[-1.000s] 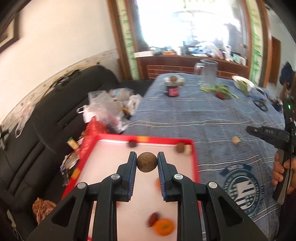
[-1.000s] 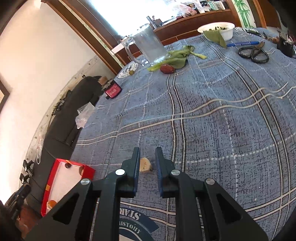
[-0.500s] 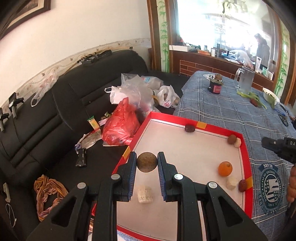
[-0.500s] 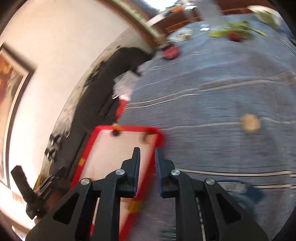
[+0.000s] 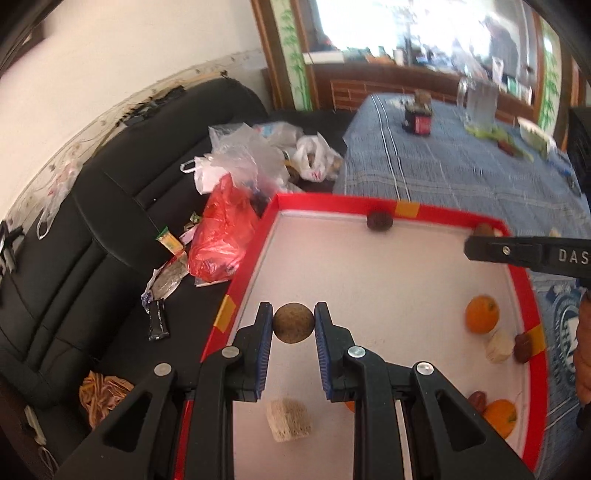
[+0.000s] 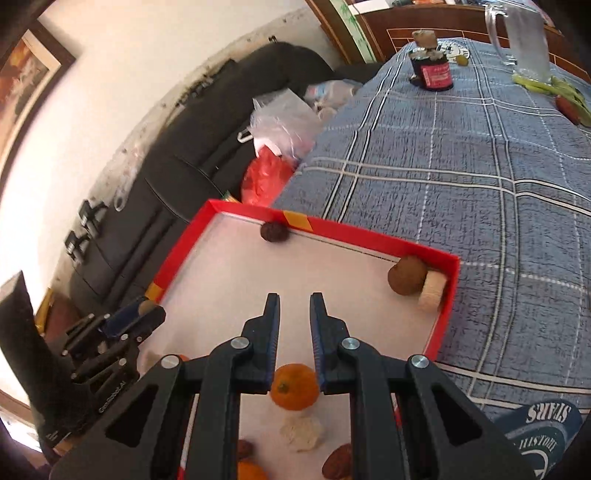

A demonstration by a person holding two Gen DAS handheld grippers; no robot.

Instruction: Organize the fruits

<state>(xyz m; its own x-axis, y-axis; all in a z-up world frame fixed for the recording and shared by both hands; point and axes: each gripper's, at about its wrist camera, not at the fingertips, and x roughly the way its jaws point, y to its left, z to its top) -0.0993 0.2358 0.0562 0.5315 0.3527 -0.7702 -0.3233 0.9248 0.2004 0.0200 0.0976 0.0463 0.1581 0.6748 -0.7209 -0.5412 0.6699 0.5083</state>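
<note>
My left gripper (image 5: 293, 307) is shut on a round brown fruit (image 5: 293, 328), held above the left side of a red-rimmed tray (image 5: 332, 201) with a white floor. In the tray lie two oranges (image 5: 482, 314), dark red dates (image 5: 524, 347), a dark fruit (image 5: 379, 221) and pale spongy pieces (image 5: 288, 424). My right gripper (image 6: 294, 299) hovers over the same tray (image 6: 369, 232), its fingers a narrow gap apart with nothing between them. An orange (image 6: 294, 386) sits below its fingers. A brown fruit (image 6: 406, 275) and a pale piece (image 6: 432, 291) rest in the far right corner.
A black sofa (image 5: 92, 221) left of the tray carries plastic bags (image 5: 240, 155), a red bag (image 5: 221, 236) and wrappers. The table has a blue plaid cloth (image 6: 461, 166) with a dark jar (image 6: 432, 70), a glass pitcher (image 6: 521, 33) and greens (image 6: 554, 88) at its far end.
The right gripper swung left from the tablecloth to above the tray, leaving a pale piece on the cloth. The left gripper, still holding the brown fruit, drew back and left over the tray's left side.
</note>
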